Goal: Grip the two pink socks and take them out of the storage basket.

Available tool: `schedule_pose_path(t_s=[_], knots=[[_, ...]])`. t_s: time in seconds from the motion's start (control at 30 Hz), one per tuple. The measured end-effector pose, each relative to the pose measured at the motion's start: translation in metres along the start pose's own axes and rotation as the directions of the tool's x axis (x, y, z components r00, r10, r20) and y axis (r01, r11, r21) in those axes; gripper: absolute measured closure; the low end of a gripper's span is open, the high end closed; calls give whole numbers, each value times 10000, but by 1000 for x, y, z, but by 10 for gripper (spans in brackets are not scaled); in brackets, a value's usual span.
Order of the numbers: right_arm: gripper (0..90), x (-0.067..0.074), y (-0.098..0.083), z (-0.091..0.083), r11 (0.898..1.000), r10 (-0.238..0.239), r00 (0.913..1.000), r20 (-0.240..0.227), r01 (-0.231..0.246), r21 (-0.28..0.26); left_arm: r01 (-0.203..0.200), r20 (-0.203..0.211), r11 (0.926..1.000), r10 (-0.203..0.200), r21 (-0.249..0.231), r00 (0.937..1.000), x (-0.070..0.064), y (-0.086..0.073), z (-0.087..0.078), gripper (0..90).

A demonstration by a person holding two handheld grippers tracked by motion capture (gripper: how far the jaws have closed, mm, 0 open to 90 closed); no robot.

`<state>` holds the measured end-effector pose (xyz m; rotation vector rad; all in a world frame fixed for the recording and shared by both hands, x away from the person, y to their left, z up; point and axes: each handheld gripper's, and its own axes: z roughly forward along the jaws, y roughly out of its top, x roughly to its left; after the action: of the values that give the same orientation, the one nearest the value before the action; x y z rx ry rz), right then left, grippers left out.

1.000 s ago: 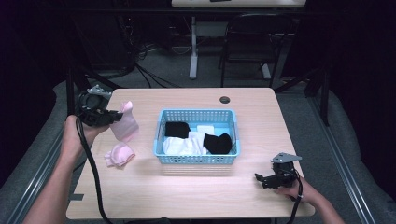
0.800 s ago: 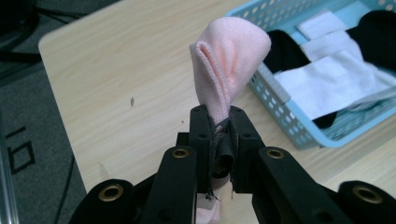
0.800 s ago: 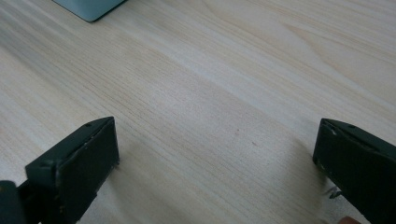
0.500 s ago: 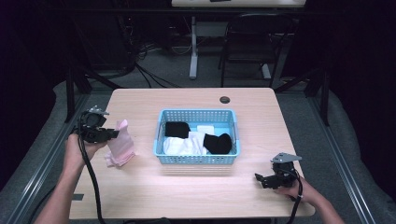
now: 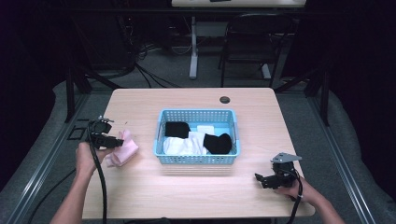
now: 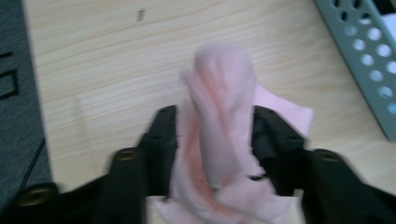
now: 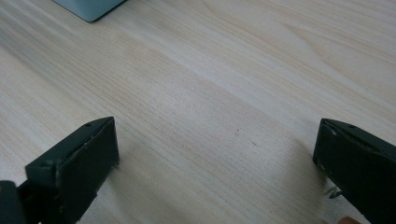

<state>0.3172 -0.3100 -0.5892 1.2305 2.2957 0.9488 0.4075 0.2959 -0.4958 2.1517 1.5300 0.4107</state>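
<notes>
Over by the tabletop's left edge, the left hand-held gripper lay low above the wood, its black jaws pointing toward the middle. A pink cloth sat bunched under and between those jaws, resting on the tabletop a little in from the left edge and well apart from the basket. In the left gripper view the pink cloth stood up in a soft roll between the two jaws, with more of it spread flat on the wood beneath. The jaws had just been opening, and they stood apart on either side of the roll with gaps showing beside it, so the grip looked released; the blur made the exact contact hard to judge.

Near the middle of the tabletop stood a blue basket with perforated walls. Inside it lay black socks and a white cloth, folded loosely together.

Toward the near right corner, the right hand-held gripper rested low, held by a hand at the tabletop's front edge. In the right gripper view its jaws stood wide apart over bare wood, nothing between them.
</notes>
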Motion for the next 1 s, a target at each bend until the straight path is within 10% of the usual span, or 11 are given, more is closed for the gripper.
schedule_pose_path(t_s=[0.2, 0.43, 1.0], knots=[[0, 0, 0, 0, 10000, -2, 10000, 2, 2, -3, 319, -607, 9993, -330, -186, 9976, 5, -19, -21, 183], [0, 0, 0, 0, 10000, 1, 10000, 22, -1, 13, 440, -698, 9990, -442, -40, 9966, 4, -58, -25, 43], [0, 0, 0, 0, 10000, 8, 10000, -6, -8, -7, 597, -713, 9981, -609, -180, 9956, 4, -113, -6, 0]])
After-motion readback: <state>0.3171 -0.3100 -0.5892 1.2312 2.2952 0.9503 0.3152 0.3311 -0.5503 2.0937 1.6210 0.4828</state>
